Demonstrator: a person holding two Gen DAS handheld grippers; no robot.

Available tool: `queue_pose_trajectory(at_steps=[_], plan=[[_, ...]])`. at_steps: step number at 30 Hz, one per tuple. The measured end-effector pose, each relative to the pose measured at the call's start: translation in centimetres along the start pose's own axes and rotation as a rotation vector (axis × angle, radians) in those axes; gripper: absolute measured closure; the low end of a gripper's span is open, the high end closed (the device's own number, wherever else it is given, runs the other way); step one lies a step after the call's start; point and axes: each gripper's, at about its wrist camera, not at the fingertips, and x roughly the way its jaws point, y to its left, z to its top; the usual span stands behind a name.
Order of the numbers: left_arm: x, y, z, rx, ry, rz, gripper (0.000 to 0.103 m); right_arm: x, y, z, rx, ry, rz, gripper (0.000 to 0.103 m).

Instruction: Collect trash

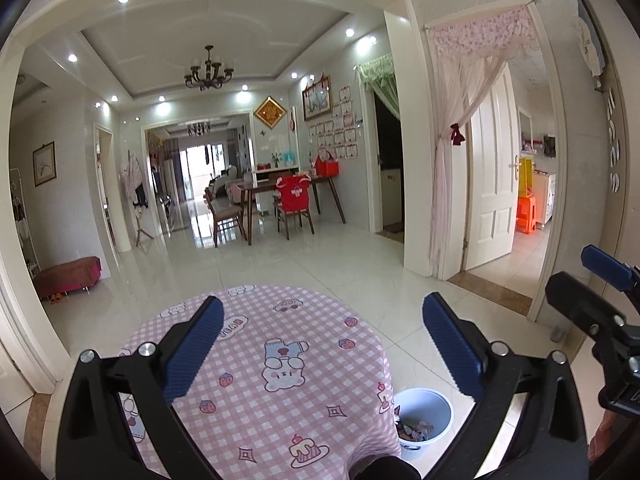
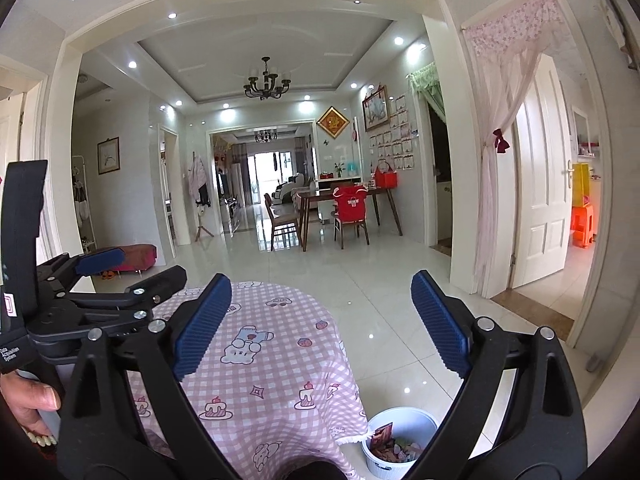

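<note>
Both my hand-held grippers, left (image 1: 322, 350) and right (image 2: 322, 322), are spread wide with nothing in them, over the round counter in pink checked cloth (image 1: 280, 396). The white plastic bin (image 2: 416, 420) full of wrappers sits upright on the floor just right of it. Only the right view shows my thumb (image 2: 30, 400).

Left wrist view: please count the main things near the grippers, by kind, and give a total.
Table with pink checked cloth: 1
White trash bin holding wrappers, on the floor beside the table: 1
Open grippers, nothing between the fingers: 2, left gripper and right gripper
Total: 4
</note>
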Motion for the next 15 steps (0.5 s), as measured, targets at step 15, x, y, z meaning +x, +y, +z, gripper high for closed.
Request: queue_pose_trajectory(at_steps=[15], plan=[[-1.4,0.0,0.0,0.011,-0.033,0.009,0.005,-0.7,-0.1,-0.2,0.011,-0.009,0.002,0.012]])
